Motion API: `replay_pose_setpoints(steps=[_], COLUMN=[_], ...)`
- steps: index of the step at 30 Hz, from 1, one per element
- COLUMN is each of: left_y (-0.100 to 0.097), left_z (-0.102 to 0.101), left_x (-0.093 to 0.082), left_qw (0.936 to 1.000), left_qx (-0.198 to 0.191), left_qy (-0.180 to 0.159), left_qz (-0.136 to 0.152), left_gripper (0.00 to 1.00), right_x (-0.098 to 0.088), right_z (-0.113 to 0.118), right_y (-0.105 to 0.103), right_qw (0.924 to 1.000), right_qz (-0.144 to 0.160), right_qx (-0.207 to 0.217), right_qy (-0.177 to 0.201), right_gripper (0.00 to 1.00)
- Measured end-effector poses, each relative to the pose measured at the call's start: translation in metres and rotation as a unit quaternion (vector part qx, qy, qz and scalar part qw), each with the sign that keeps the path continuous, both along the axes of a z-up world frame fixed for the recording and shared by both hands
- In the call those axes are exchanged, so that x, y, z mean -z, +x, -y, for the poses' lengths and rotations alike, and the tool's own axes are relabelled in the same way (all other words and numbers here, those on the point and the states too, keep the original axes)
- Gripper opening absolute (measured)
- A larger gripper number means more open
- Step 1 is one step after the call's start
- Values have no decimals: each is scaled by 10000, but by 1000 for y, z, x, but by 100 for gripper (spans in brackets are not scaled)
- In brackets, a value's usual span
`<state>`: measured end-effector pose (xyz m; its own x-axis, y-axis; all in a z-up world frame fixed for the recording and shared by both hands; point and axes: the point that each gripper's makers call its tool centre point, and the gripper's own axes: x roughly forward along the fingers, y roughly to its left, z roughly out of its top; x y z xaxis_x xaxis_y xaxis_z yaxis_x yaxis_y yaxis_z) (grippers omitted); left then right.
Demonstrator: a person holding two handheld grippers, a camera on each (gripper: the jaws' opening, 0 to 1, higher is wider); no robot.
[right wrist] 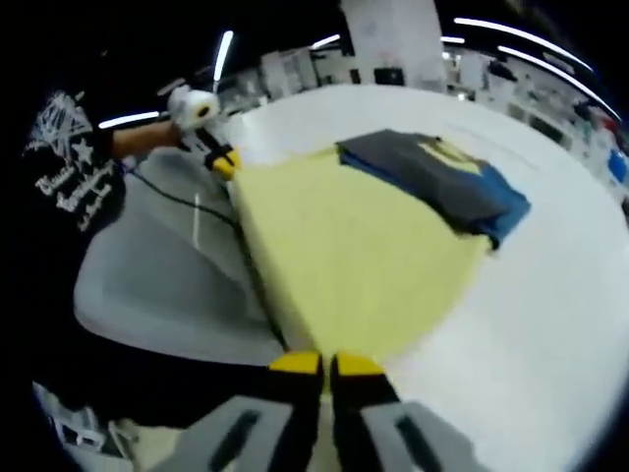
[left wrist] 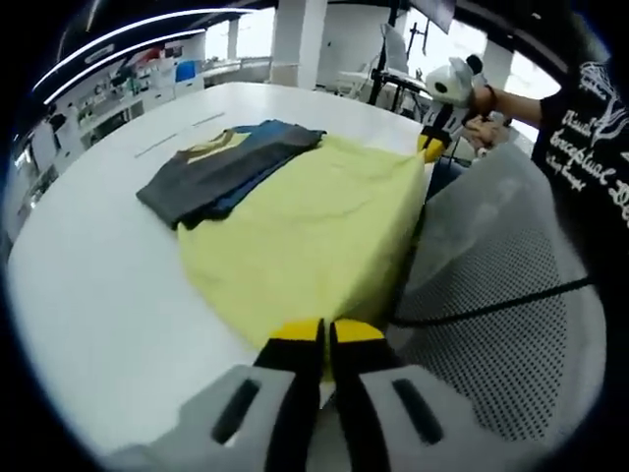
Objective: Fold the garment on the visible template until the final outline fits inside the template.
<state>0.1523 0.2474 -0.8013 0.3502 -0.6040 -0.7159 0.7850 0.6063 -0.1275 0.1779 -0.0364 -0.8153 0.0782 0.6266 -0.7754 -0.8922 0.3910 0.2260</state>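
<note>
both gripper (left wrist: 326, 332) (right wrist: 326, 365) shut | yellow garment (left wrist: 314, 226) stretched | table (left wrist: 88, 265)

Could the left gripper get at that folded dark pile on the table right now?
Probably not at once: the left gripper is shut on the yellow garment's near edge. The dark folded clothes lie beyond, with open white table alongside.

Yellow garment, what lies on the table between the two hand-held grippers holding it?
Only the yellow garment itself, stretched from the left hand-held gripper to the right hand-held gripper, as the left gripper view shows. The folded clothes sit farther back.
</note>
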Motion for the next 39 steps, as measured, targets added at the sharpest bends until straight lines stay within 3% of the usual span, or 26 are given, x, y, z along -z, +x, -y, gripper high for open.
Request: replay_pose_setpoints(steps=[7,16,28,32,39], left_y=[-13,-28,8,22,46], left_z=[3,5,-3,-3,-3], left_x=[-2,-6,-36,-47,-66], left_qw=[9997,9988,9998,9994,9992], left_qx=[-16,146,190,206,91], left_qy=[-91,-95,-62,-122,-311], left_qz=[-223,-463,40,261,250], left_gripper=[0,0,0,0,0], right_x=[-7,-15,-30,-44,-58], right_z=[1,-1,2,1,2], right_y=[-11,-30,3,18,47], right_qw=[9998,9990,9999,9994,9975], right_qz=[-174,-348,106,323,652], right_qx=[71,-277,56,130,250], right_qy=[102,72,62,59,81], right_gripper=[0,0,0,0,0])
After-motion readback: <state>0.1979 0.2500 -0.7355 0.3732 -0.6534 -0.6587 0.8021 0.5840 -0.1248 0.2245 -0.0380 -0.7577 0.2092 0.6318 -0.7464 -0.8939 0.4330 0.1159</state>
